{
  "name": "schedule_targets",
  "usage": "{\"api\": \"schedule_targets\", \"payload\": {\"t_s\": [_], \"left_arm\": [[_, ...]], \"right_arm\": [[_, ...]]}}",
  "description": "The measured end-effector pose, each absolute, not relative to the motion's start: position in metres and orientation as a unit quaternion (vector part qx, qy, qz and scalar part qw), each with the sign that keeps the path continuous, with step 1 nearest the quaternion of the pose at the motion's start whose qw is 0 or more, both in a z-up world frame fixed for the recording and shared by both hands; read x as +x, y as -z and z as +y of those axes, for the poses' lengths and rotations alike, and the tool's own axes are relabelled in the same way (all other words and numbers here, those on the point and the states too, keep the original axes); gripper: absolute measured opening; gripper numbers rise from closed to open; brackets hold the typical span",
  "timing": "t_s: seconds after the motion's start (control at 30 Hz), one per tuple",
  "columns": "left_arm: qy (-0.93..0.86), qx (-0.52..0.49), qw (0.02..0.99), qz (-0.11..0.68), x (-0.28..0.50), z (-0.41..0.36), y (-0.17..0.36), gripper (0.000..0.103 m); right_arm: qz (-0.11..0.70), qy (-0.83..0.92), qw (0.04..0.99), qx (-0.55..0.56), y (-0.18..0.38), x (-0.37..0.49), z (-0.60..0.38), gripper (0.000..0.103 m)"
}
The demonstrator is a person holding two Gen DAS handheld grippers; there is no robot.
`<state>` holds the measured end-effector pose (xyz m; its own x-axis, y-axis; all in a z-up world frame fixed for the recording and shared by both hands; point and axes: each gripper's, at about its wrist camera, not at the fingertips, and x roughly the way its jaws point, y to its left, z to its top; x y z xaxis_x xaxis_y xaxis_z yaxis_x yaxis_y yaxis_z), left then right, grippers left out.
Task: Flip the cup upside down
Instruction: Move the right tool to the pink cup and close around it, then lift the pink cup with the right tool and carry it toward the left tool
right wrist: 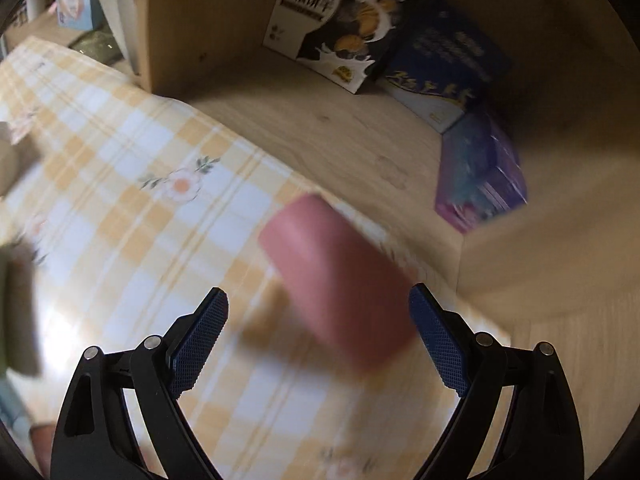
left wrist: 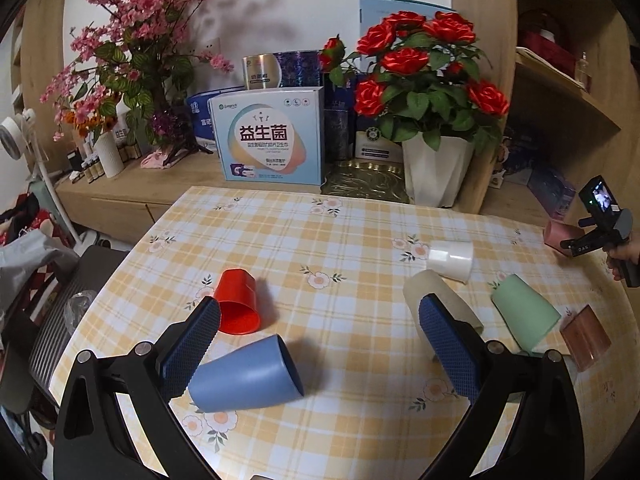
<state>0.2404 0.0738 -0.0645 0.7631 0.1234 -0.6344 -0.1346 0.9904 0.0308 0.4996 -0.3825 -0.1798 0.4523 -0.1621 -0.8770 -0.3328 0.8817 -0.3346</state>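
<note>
Several cups lie on their sides on the checked tablecloth (left wrist: 340, 240): a red cup (left wrist: 236, 302), a blue cup (left wrist: 248, 374), a cream cup (left wrist: 440, 300), a white cup (left wrist: 450, 260), a green cup (left wrist: 524, 316), a brown cup (left wrist: 586, 338) and a pink cup (left wrist: 562, 234). My left gripper (left wrist: 320, 328) is open above the table, between the blue and cream cups, holding nothing. My right gripper (right wrist: 318, 324) is open just in front of the pink cup (right wrist: 336, 276), which lies blurred near the table's far edge. The right gripper also shows in the left wrist view (left wrist: 600, 232).
A wooden sideboard (left wrist: 180, 176) behind the table holds boxes, a pink flower arrangement (left wrist: 132, 40) and a white pot of red roses (left wrist: 432, 80). Boxes (right wrist: 400, 40) stand on the shelf beyond the pink cup. A chair (left wrist: 68, 312) stands left of the table.
</note>
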Motion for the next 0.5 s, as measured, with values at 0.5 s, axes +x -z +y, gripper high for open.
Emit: {"api": "schedule_targets", "payload": {"t_s": [0.5], "left_arm": [[-0.054, -0.043, 0.933, 0.353, 0.257, 0.082, 0.076, 0.097]], "right_arm": [[0.623, -0.032, 0.765, -0.161, 0.212, 0.533, -0.413, 0.068]]}}
